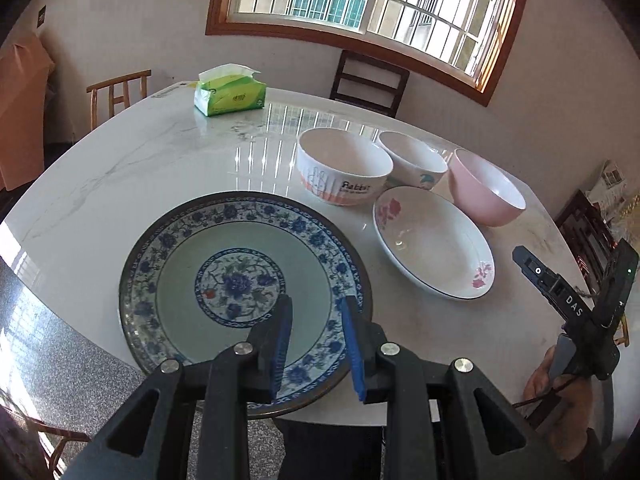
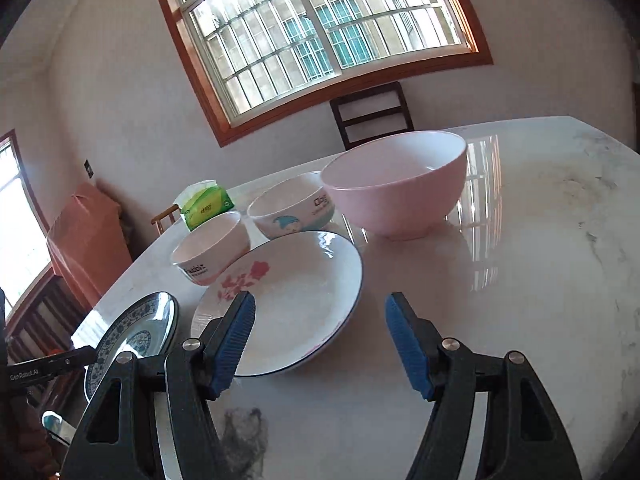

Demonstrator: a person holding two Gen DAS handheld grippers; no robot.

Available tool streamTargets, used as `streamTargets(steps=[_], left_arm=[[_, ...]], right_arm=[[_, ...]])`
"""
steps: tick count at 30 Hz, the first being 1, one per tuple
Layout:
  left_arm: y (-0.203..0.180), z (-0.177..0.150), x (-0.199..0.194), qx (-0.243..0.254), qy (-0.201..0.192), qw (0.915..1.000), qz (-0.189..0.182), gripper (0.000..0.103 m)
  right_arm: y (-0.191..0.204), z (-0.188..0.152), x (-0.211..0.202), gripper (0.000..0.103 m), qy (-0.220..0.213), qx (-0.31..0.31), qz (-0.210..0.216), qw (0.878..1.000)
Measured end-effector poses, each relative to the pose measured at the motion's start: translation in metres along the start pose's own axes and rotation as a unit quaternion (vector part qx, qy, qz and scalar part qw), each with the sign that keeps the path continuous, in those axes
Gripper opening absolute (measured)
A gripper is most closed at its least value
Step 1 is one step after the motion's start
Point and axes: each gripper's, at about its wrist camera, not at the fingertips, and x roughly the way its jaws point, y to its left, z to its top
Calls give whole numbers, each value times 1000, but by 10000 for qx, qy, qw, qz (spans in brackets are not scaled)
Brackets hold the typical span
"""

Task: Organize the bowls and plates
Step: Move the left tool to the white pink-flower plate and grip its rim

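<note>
The tabletop (image 1: 120, 168) carries everything. Your left gripper (image 1: 316, 344) hangs over the blue plate's (image 1: 224, 264) near rim at the tabletop's edge — fingers slightly apart, gripping nothing. Your right gripper (image 2: 320, 344) has its fingers wide, empty, over the white plate's (image 2: 296, 300) near edge. Behind it stand the pink bowl (image 2: 396, 192), the rabbit bowl (image 1: 344, 168) and a third bowl (image 1: 412, 160) — close together.
</note>
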Motion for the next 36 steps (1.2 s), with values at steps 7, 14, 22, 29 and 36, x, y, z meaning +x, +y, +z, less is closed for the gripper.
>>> streamTargets(steps=[7,14,22,29,36], left_arm=[[-49,27,30,254,229,9982,-484,27],[-58,46,50,1,73,9992,-385,27],[-55,50,58,-542,8,9967,-604,27],[-57,51,73,-444,486,9959,-616,27],[-52,50,92,-518,1075,9908,-644,28]], right_arm=[[-37,14,32,66,577,650,279,9958],[-33,15,37,66,534,470,358,9968],[-35,16,36,74,546,489,426,9964],[-31,16,36,76,586,364,620,9957],[-26,15,37,76,755,223,926,9926]])
